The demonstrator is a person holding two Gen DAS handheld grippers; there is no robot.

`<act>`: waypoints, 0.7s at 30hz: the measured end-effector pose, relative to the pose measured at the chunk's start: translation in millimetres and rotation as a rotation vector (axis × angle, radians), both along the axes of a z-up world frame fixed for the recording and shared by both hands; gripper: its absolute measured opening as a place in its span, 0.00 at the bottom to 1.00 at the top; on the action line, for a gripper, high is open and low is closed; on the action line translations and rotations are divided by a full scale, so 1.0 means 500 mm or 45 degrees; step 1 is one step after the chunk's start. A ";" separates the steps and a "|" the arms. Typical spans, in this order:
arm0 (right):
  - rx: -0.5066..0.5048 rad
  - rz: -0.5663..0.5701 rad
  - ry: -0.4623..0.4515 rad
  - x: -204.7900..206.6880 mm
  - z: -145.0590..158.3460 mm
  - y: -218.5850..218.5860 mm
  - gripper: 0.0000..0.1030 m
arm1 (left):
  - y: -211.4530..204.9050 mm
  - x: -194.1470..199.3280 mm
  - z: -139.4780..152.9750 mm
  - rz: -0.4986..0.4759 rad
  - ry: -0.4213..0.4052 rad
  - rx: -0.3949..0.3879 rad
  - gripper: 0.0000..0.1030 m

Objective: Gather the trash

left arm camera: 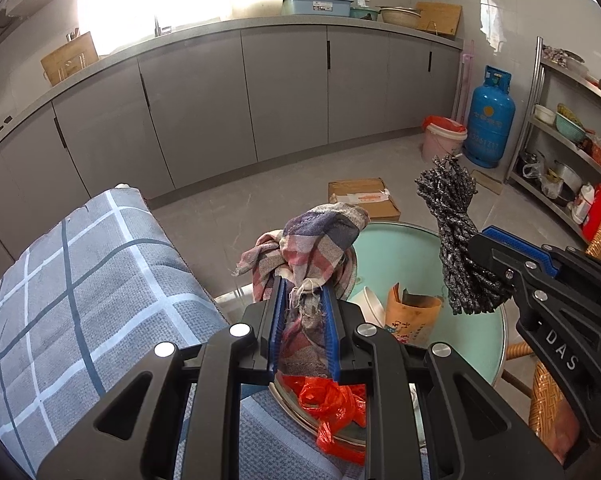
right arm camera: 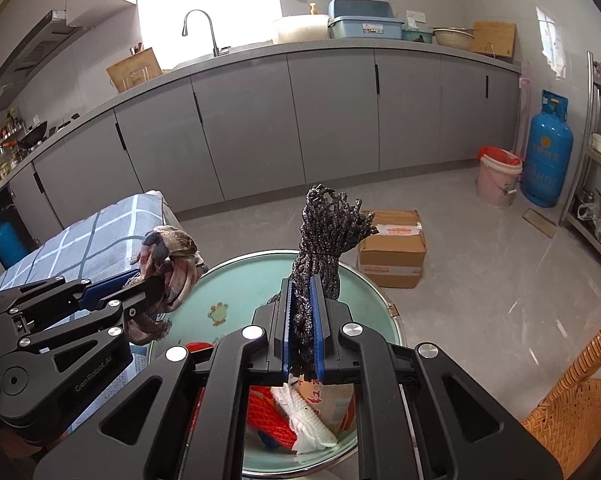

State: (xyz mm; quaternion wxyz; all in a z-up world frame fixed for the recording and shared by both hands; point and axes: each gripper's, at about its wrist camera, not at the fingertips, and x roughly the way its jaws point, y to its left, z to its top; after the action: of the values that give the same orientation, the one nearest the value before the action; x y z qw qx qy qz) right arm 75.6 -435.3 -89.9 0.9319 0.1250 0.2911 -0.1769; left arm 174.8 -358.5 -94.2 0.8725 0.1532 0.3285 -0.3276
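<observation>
My left gripper [left arm camera: 304, 292] is shut on a worn plaid rag [left arm camera: 316, 248] and holds it above the round green glass table [left arm camera: 404, 252]; the rag also shows in the right wrist view [right arm camera: 172, 264]. My right gripper [right arm camera: 302, 292] is shut on a bundle of dark speckled rope [right arm camera: 324, 232], held upright over the same table [right arm camera: 252, 280]; the rope also shows in the left wrist view [left arm camera: 456, 232]. On the table below lie a red plastic bag [left arm camera: 336, 404], a paper bag [left arm camera: 412, 312], a paper cup [left arm camera: 374, 304], red netting [right arm camera: 268, 420] and white foam wrap [right arm camera: 308, 420].
A plaid-covered seat [left arm camera: 80, 292] stands left of the table. A cardboard box [right arm camera: 392, 248] lies on the floor beyond it. A pink bucket with a red liner [right arm camera: 498, 178] and a blue gas cylinder [right arm camera: 548, 152] stand at the far right. A wicker chair [right arm camera: 580, 400] is at the right.
</observation>
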 end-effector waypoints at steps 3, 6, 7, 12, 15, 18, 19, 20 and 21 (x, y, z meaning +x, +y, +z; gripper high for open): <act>-0.008 0.002 -0.015 -0.004 0.001 -0.001 0.17 | 0.002 0.002 0.002 0.001 0.006 -0.010 0.23; -0.012 -0.015 -0.046 -0.016 0.003 -0.002 0.40 | 0.007 0.001 0.002 -0.003 0.002 -0.013 0.29; -0.008 -0.019 -0.056 -0.020 0.004 -0.003 0.43 | 0.012 -0.001 0.005 0.007 -0.007 -0.015 0.43; 0.008 -0.070 -0.107 -0.053 0.012 -0.008 0.56 | 0.041 -0.010 0.021 0.051 -0.032 -0.053 0.74; 0.012 -0.101 -0.140 -0.080 0.026 -0.005 0.58 | 0.067 -0.017 0.029 0.082 -0.044 -0.065 0.82; 0.007 -0.111 -0.168 -0.108 0.042 0.008 0.58 | 0.109 -0.035 0.049 0.135 -0.080 -0.101 0.91; 0.005 -0.111 -0.178 -0.116 0.048 0.014 0.59 | 0.123 -0.042 0.056 0.151 -0.088 -0.126 0.93; -0.001 -0.110 -0.191 -0.127 0.055 0.024 0.60 | 0.135 -0.049 0.063 0.158 -0.094 -0.141 0.93; -0.006 -0.107 -0.201 -0.134 0.060 0.033 0.60 | 0.144 -0.055 0.069 0.165 -0.102 -0.148 0.93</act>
State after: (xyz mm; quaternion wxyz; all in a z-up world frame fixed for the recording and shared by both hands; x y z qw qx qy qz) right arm 8.5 -418.8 -59.7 0.9440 0.1484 0.2109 -0.2060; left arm 147.4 -286.4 -59.6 0.9118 0.0937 0.2828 -0.2825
